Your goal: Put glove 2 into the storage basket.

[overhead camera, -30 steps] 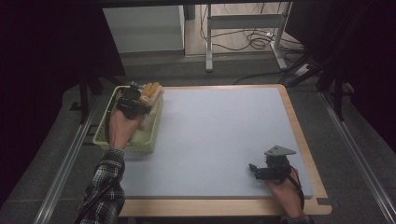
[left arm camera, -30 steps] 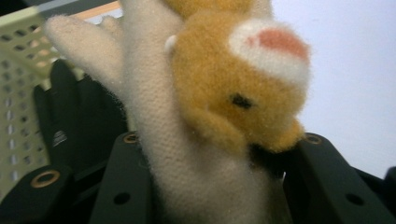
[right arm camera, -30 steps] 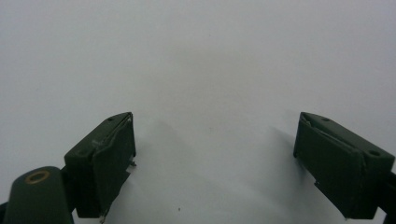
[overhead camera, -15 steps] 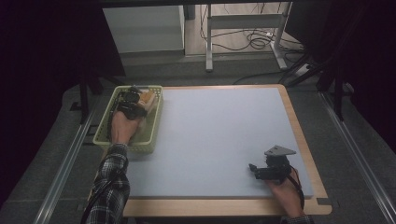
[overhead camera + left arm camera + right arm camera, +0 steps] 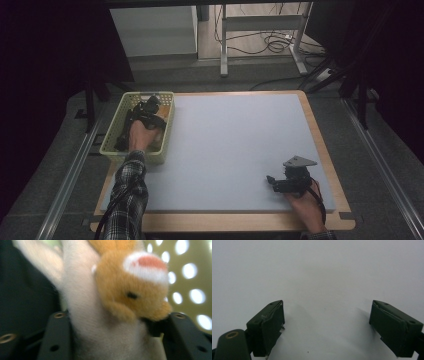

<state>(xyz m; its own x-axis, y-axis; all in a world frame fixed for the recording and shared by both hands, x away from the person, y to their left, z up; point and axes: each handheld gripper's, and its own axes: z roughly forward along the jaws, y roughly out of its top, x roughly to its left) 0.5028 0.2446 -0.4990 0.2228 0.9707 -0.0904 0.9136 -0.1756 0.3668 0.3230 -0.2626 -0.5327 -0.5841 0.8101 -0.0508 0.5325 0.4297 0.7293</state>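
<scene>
One yellow-green perforated basket (image 5: 112, 150) sits at the desk's left edge, toward the far-left corner, partly overhanging the wooden rim. One plush toy (image 5: 130, 290), orange-brown and white with a pink patch and a black eye, lies inside the basket; the basket's holed wall (image 5: 190, 272) shows just behind it in the left gripper view. A second dark item lies in the basket's left part, too dim to identify. Two grippers in total. The left gripper (image 5: 147, 112) is down inside the basket, its two black jaws on either side of the toy's white fur and pressed against it, so it is grasping the plush toy (image 5: 159, 122). The right gripper (image 5: 287, 182) rests near the desk's near-right corner, jaws spread wide apart with nothing between them, just bare grey mat (image 5: 319, 277) ahead. One grey mat (image 5: 240, 145) covers the desk (image 5: 320, 145) almost to its wooden border; the whole middle and far-right of the mat is open room, well apart from both grippers. One plaid sleeve (image 5: 127, 200) comes in at the near-left edge.
</scene>
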